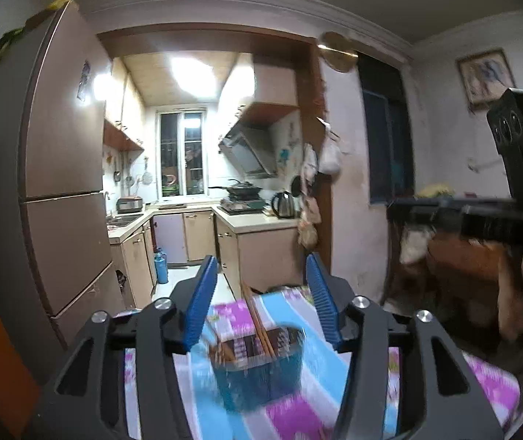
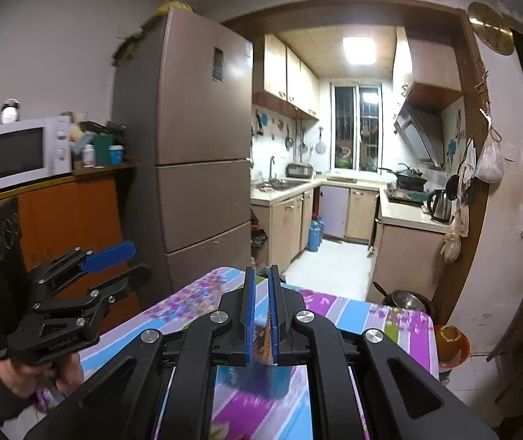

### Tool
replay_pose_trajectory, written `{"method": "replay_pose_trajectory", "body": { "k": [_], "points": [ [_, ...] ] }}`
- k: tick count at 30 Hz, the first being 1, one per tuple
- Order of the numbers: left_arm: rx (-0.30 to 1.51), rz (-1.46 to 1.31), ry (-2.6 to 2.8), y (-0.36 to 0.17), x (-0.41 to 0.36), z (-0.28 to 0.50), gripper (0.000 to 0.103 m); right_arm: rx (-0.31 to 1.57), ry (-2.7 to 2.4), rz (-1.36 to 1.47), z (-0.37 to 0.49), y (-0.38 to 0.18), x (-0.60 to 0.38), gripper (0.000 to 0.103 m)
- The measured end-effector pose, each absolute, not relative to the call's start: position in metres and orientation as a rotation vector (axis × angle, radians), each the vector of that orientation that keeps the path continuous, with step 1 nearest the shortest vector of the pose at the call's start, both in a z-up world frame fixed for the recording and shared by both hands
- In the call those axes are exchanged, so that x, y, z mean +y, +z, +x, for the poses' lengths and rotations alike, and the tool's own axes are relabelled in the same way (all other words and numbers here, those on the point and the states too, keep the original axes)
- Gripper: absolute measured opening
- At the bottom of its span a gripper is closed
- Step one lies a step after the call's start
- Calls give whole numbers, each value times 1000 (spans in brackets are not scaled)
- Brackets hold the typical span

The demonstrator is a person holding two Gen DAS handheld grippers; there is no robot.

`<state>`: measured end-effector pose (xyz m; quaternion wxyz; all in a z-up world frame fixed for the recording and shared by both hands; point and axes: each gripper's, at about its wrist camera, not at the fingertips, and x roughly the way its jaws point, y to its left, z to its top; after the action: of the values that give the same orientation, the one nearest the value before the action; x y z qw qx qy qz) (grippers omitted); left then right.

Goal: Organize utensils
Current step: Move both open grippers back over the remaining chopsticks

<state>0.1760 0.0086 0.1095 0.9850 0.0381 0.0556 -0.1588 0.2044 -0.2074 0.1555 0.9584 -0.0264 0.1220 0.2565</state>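
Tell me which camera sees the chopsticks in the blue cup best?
The left wrist camera. There the chopsticks stick up out of the blue cup on the tablecloth, between the open left claw, though blurry. In the right wrist camera, the nearly closed right claw covers the cup, so the chopsticks can't be made out.

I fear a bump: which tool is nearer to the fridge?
Left. The left tool hangs on the fridge's side; the right tool is over the table, farther off.

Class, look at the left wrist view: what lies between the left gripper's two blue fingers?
Wooden chopsticks standing in a dark blue holder on the floral tablecloth, blurred, seen between the left gripper.
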Motion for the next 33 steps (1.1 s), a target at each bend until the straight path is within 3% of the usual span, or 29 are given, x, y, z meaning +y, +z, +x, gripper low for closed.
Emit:
{"method": "replay_pose_trajectory", "body": {
  "k": [7, 14, 29, 33],
  "points": [
    [203, 52, -263, 23, 70, 88, 51, 284, 518, -65, 70, 28, -250, 8],
    [344, 4, -206, -57, 109, 52, 51, 469, 480, -64, 25, -98, -262, 8],
    [449, -29, -195, -112, 112, 37, 51, 503, 460, -104, 28, -139, -264, 8],
    [446, -27, -198, -112, 112, 37, 51, 503, 468, -111, 30, -140, -263, 23]
  ]
}}
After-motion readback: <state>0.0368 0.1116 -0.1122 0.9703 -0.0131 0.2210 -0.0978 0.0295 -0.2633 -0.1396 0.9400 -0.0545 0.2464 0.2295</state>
